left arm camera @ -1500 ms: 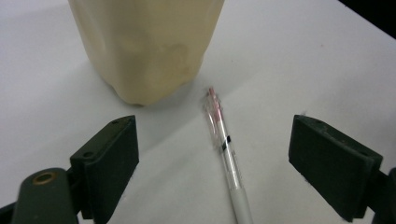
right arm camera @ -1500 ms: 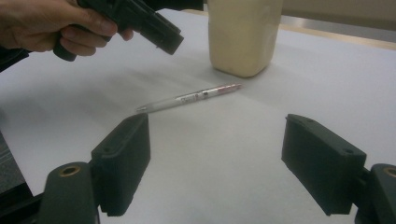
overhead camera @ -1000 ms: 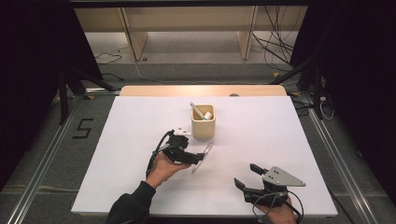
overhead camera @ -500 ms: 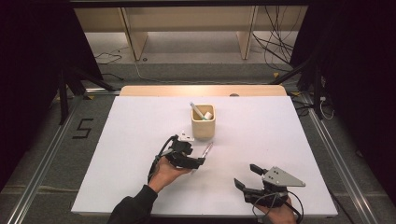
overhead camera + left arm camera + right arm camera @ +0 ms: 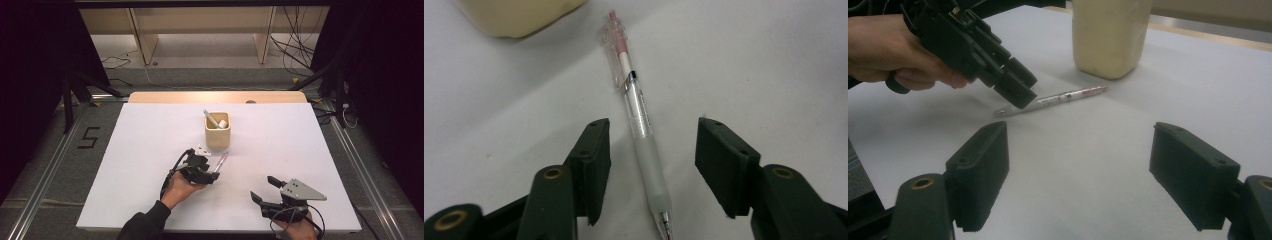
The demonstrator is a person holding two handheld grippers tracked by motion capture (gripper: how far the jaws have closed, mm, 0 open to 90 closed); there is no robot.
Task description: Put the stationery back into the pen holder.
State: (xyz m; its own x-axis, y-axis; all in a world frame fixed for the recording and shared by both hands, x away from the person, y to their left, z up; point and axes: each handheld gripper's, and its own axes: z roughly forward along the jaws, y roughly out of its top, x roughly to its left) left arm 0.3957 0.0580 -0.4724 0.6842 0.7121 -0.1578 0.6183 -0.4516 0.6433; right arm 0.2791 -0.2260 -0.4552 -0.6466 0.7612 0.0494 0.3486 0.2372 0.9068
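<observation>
Clear pen (image 5: 640, 120) lies between the left gripper's (image 5: 653, 150) spread jaws, untouched.

The pen (image 5: 640, 125) is clear glossy plastic with a frosted, rubbery-looking grip sleeve and a bright metal tip. The cup (image 5: 218, 134) looks like matt cream plastic. The bench (image 5: 320, 140) carries a smooth matt white sheet, with pale wood at its far edge. The left gripper (image 5: 651, 157) has matt black fingers (image 5: 594, 155) with brass-coloured rivets.
</observation>
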